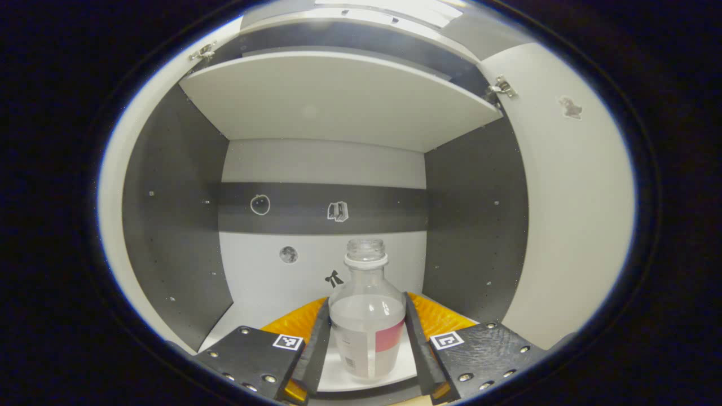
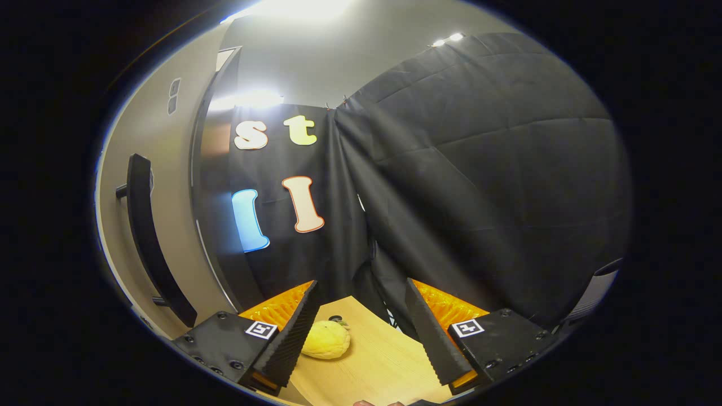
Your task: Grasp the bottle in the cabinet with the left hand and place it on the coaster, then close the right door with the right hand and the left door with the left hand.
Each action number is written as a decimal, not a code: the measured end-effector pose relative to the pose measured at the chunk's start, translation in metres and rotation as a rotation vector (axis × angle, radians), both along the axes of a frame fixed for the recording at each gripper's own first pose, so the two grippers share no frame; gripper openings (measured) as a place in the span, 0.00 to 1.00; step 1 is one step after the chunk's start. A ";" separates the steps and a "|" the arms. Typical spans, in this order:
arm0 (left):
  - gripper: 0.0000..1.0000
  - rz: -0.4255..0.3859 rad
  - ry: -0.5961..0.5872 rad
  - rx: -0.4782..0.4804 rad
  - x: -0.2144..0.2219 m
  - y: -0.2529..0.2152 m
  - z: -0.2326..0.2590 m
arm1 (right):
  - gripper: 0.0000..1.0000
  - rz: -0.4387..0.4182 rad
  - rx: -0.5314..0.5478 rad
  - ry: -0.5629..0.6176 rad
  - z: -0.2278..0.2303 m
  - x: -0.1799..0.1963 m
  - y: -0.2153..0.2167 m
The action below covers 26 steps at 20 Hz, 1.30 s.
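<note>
Bright overhead glare, dim cabinet [image 1: 479, 225] sides, fisheye-bent edges, sharp focus.

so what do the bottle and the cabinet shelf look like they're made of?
Bottle: clear and glossy, glass or hard plastic, can't tell which; you see straight through it to the liquid level inside, and it bears a white and red label. It stands between the left tongs. Shelf: flat white matte board, likely laminated wood panel; even, dull surface with no grain showing.

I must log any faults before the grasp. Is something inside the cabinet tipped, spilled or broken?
Nothing stands out. The bottle stands upright and uncapped between the left gripper fingers, its liquid level, with no spill on the cabinet floor.
</note>
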<state>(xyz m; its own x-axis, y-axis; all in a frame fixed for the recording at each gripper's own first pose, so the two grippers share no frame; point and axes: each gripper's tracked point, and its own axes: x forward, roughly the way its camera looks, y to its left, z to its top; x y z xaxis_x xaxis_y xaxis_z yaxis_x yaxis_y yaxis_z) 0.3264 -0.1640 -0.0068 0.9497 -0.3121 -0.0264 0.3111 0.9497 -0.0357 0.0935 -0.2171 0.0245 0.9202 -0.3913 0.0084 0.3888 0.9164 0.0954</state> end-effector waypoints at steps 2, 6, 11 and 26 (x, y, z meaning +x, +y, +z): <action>0.63 -0.010 -0.046 0.010 -0.014 0.009 0.011 | 0.96 0.002 -0.004 -0.006 0.003 -0.003 0.002; 0.74 -0.023 -0.075 0.022 -0.050 0.024 0.025 | 0.92 0.004 -0.012 -0.002 0.005 -0.011 0.008; 0.70 -0.043 -0.068 0.011 -0.091 0.043 0.020 | 0.92 0.011 -0.036 0.013 0.005 -0.025 0.021; 0.66 -0.160 0.064 0.020 -0.222 0.043 -0.136 | 0.92 -0.021 -0.081 0.054 0.002 -0.083 0.045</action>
